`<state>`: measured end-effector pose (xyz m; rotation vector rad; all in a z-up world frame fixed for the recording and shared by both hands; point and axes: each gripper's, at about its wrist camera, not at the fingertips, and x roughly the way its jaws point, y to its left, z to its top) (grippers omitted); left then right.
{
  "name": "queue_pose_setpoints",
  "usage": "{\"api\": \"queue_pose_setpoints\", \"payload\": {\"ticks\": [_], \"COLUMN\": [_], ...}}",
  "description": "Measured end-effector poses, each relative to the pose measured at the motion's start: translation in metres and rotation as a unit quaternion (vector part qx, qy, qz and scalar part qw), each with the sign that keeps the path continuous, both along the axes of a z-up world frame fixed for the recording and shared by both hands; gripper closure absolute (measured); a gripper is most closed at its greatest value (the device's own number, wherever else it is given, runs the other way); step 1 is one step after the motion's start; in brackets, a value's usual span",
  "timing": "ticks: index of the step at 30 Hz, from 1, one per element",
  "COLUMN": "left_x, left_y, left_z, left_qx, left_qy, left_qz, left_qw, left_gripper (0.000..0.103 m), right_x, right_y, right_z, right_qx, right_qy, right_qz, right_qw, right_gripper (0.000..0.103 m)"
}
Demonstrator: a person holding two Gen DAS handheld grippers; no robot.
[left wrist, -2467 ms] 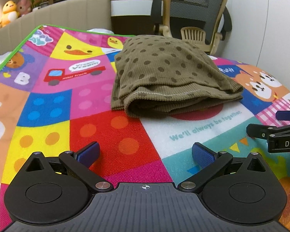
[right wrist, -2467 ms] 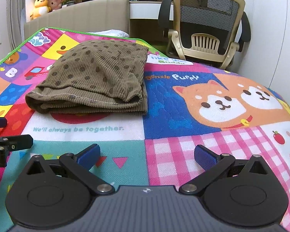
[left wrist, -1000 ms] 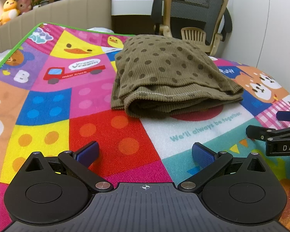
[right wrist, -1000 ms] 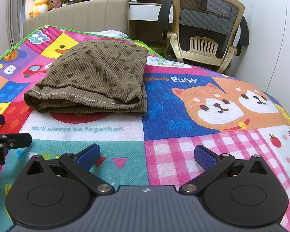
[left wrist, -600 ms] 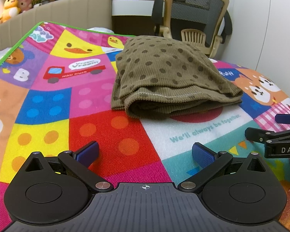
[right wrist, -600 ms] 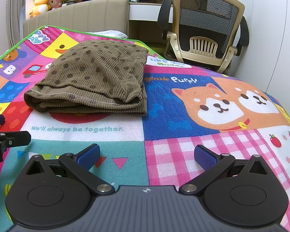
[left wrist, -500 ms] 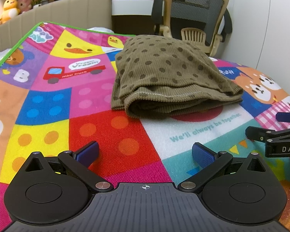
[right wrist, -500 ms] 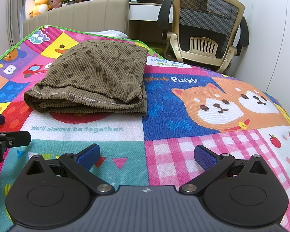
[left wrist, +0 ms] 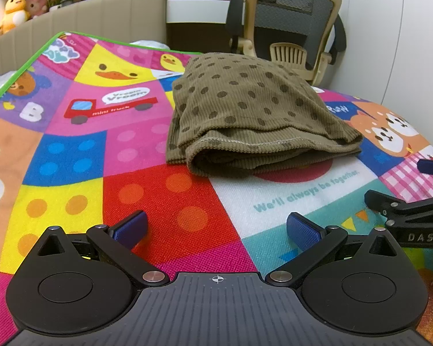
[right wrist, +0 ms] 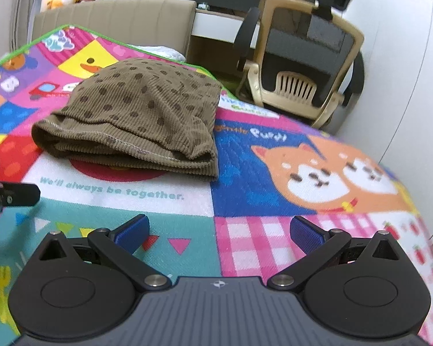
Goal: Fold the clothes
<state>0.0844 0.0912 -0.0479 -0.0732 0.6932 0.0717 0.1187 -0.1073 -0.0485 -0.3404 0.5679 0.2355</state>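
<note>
A brown corduroy garment with dark dots lies folded in a thick stack on the colourful play mat. It also shows in the right wrist view, with its stitched hem facing me. My left gripper is open and empty, low over the mat short of the garment. My right gripper is open and empty, nearer than the garment and to its right. Each gripper's finger shows at the edge of the other view.
An office chair stands beyond the mat's far edge beside a white desk. A beige headboard runs along the back, with plush toys on the shelf above. A white wall is on the right.
The right wrist view has tilted and shifted, and is blurred with motion; the garment now sits further left in it. The left gripper has barely moved. Both grippers stay open.
</note>
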Motion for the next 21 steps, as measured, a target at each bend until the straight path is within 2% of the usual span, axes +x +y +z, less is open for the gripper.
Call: {"api": "queue_pose_setpoints", "payload": {"ticks": [4, 14, 21], "left_x": [0.0, 0.0, 0.0], "left_y": [0.001, 0.001, 0.002], "left_z": [0.0, 0.0, 0.0], "left_qx": [-0.001, -0.005, -0.006], "left_qy": [0.0, -0.002, -0.001], "left_qz": [0.0, -0.001, -0.001], "left_qw": [1.0, 1.0, 1.0], "left_gripper": [0.0, 0.0, 0.0], "right_x": [-0.003, 0.014, 0.018], "right_y": [0.004, -0.023, -0.027], "right_z": [0.0, -0.001, -0.002], "right_qx": [-0.018, 0.071, 0.096], "right_qy": [-0.013, 0.049, 0.067], "right_qz": [0.002, 0.003, 0.002], "right_qw": [1.0, 0.996, 0.993], "right_gripper": [0.0, 0.0, 0.0]}}
